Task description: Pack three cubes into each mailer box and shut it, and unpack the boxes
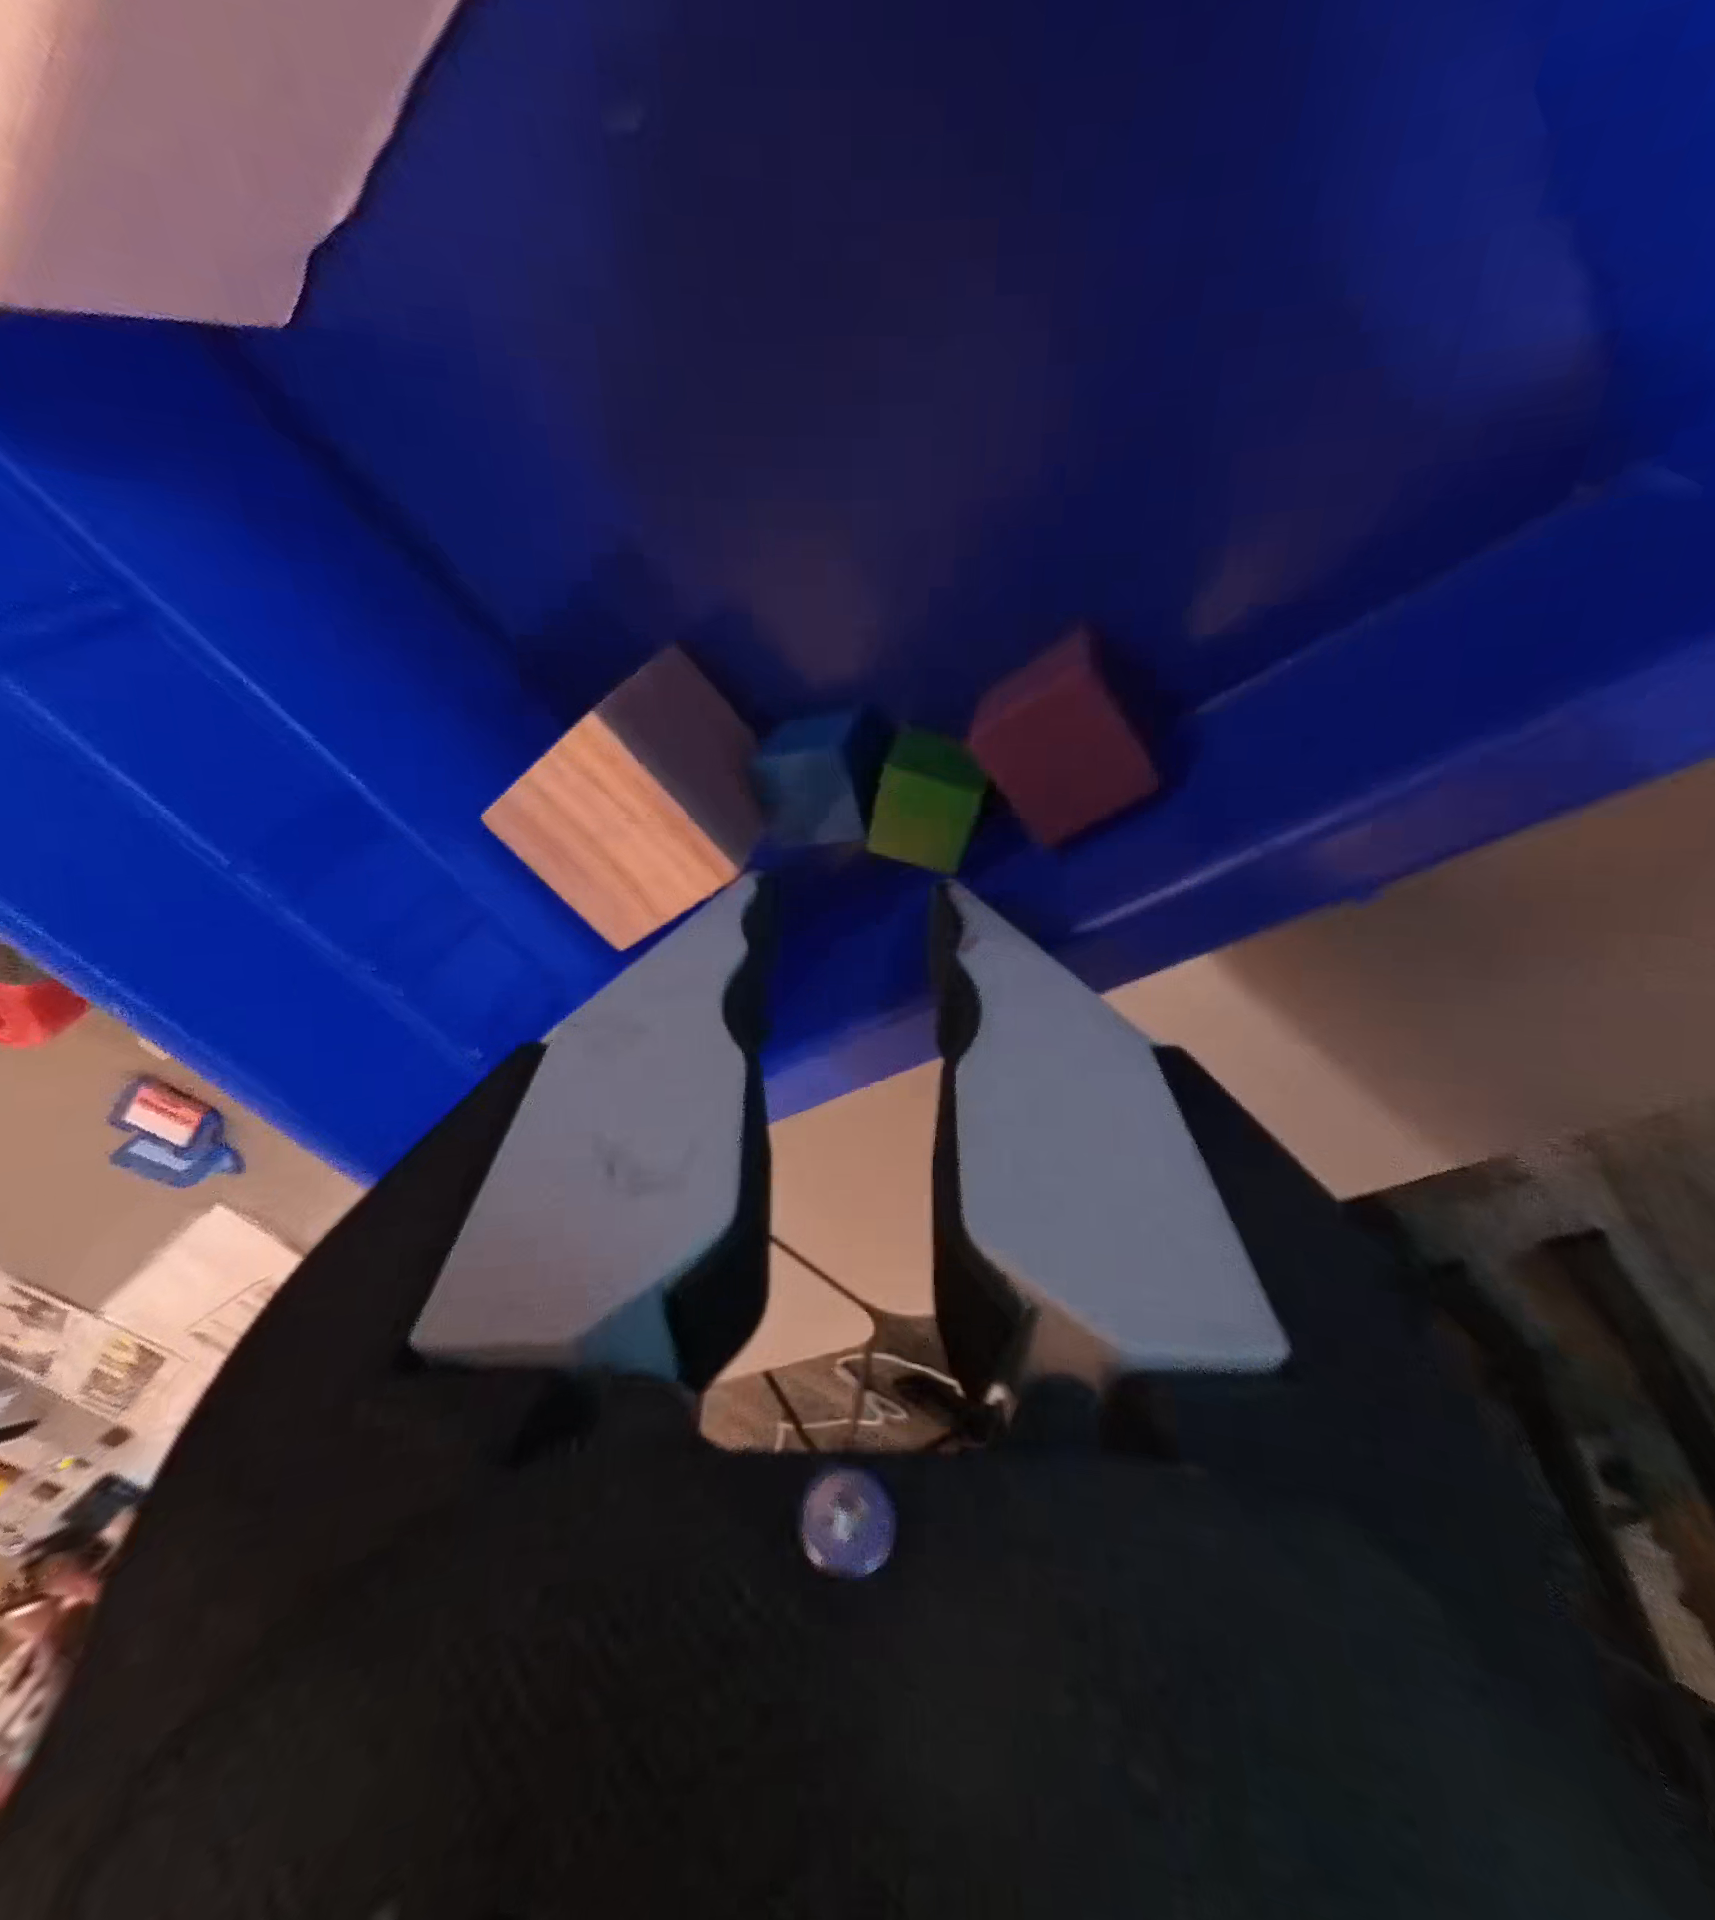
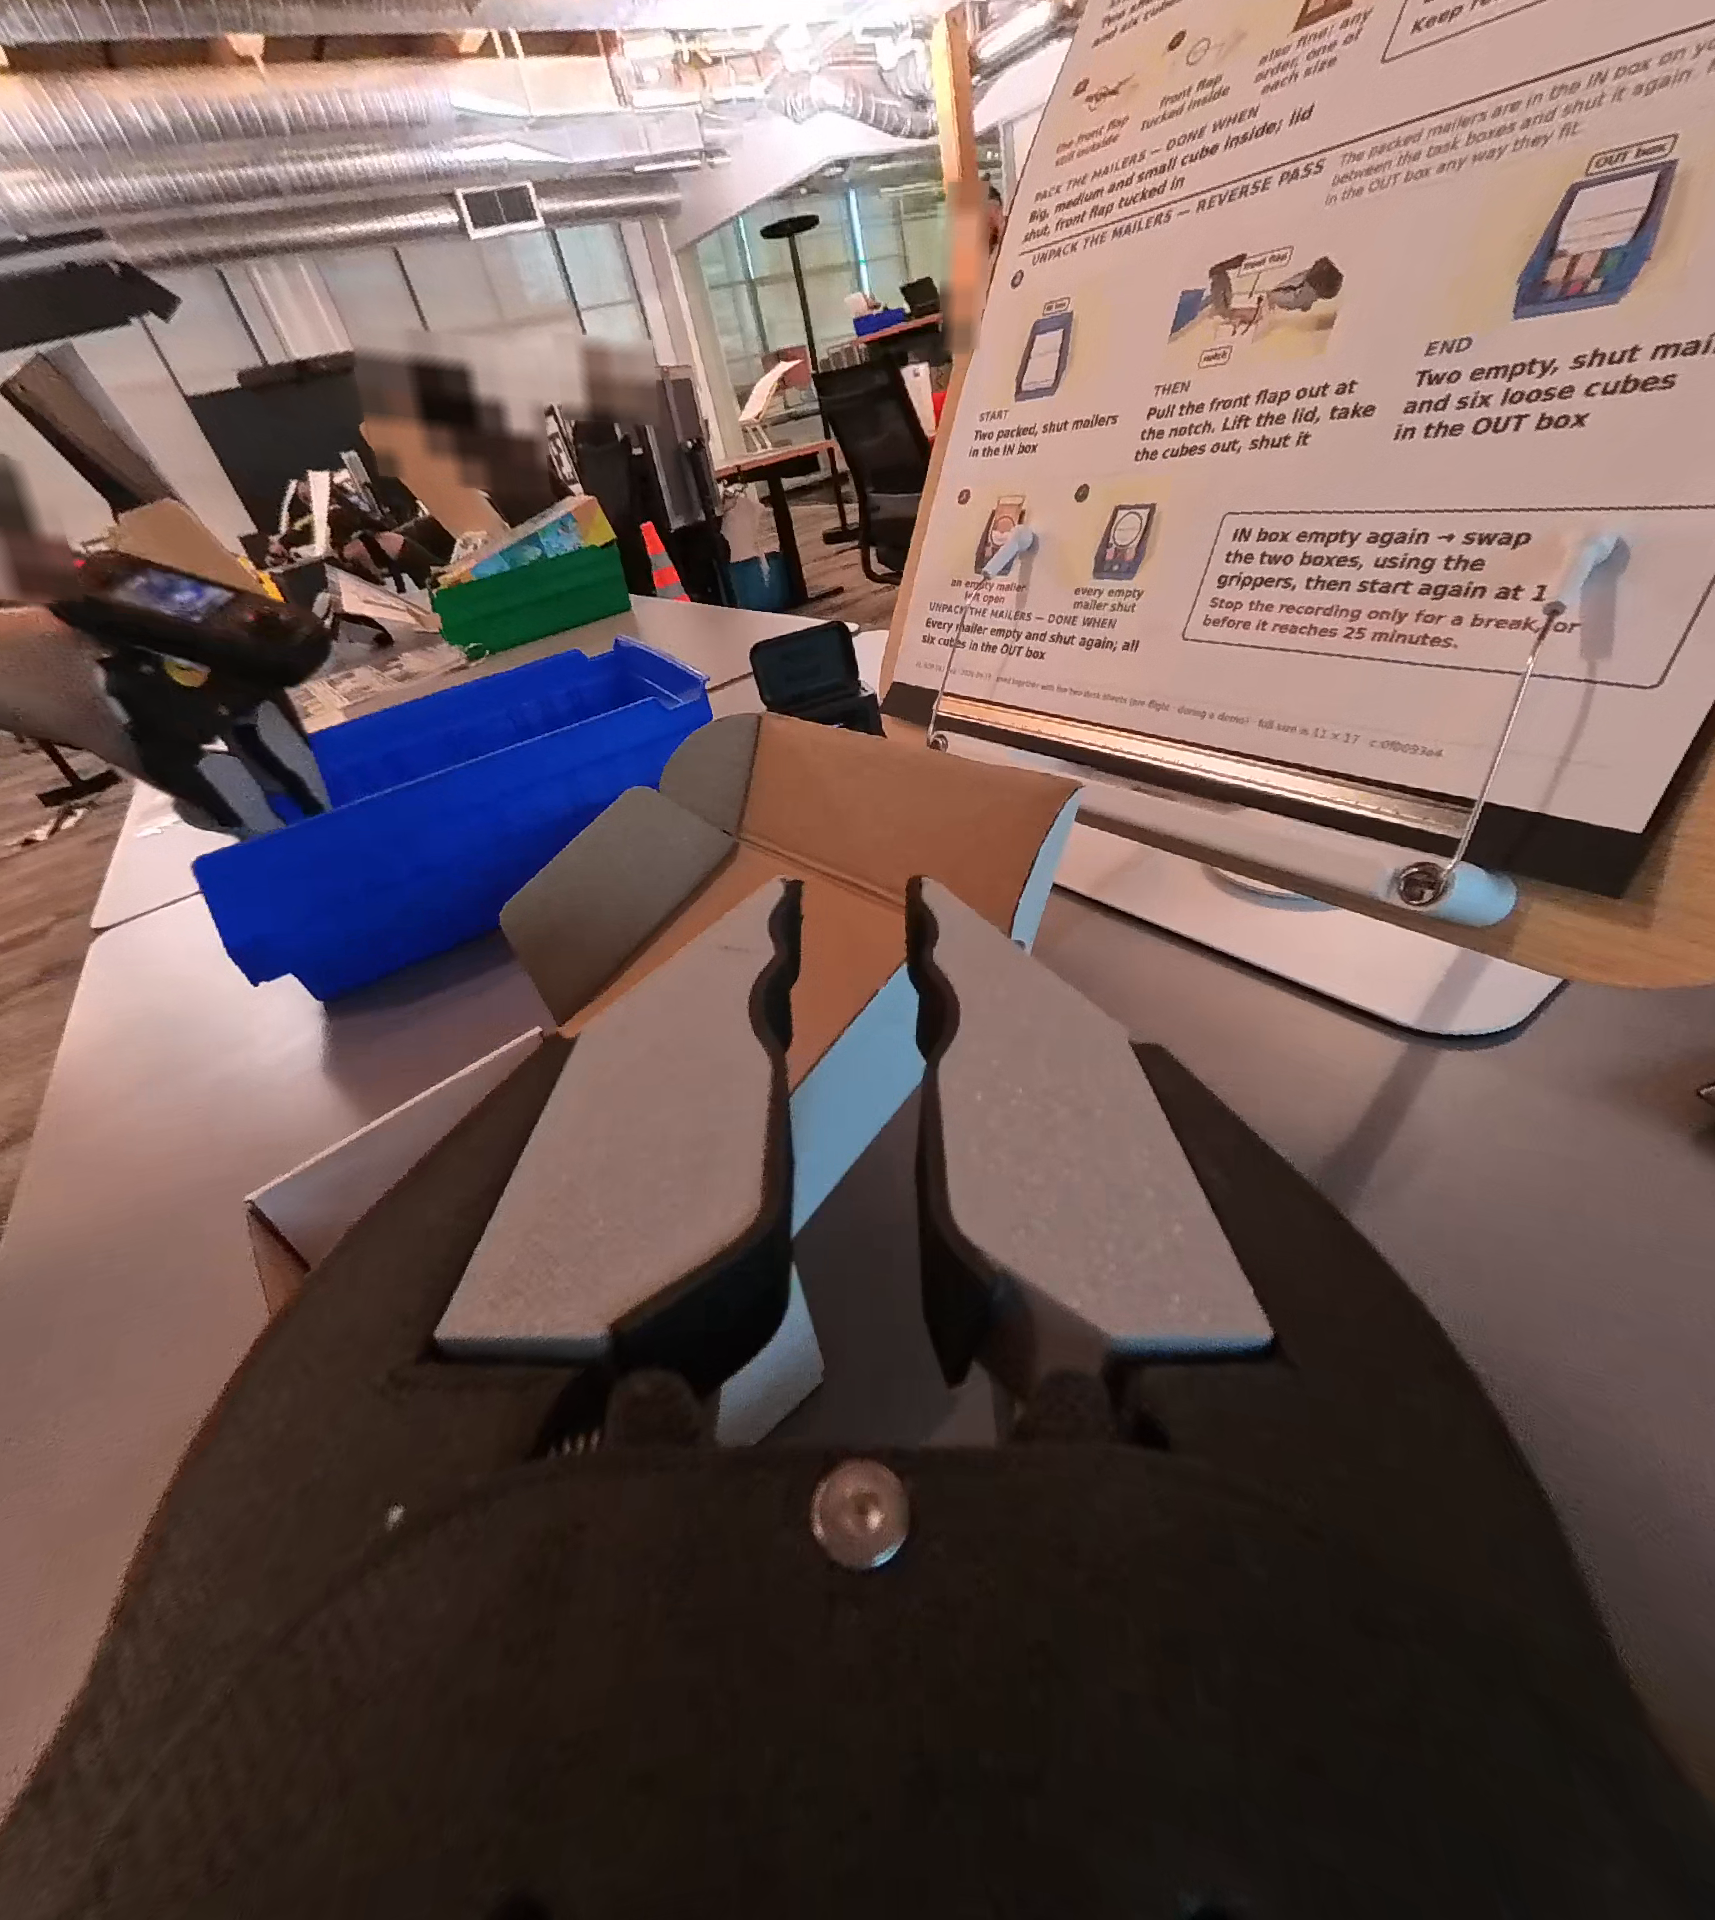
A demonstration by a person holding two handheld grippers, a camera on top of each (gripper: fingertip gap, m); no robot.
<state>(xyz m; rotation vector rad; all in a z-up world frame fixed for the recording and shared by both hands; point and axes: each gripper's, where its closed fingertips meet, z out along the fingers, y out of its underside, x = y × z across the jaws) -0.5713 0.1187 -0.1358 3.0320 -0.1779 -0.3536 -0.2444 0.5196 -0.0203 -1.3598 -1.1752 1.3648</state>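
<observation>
Left gripper [image 1: 848,883] parted, empty, just short of blue cube [image 1: 811,774] and green cube [image 1: 926,795]; right gripper [image 2: 853,883] parted, empty, above open mailer box [image 2: 863,810].

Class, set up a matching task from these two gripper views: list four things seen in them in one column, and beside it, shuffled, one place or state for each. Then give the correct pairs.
Things
1. wooden cube
2. green cube
3. mailer box
4. left gripper

Places or states
A. lid open, on the table ahead of the right gripper
B. small, lying between the blue cube and the red cube
C. open, pointing into the blue bin
D. largest cube, at the left end of the row

Pairs: 1-D, 2-B, 3-A, 4-C
</observation>
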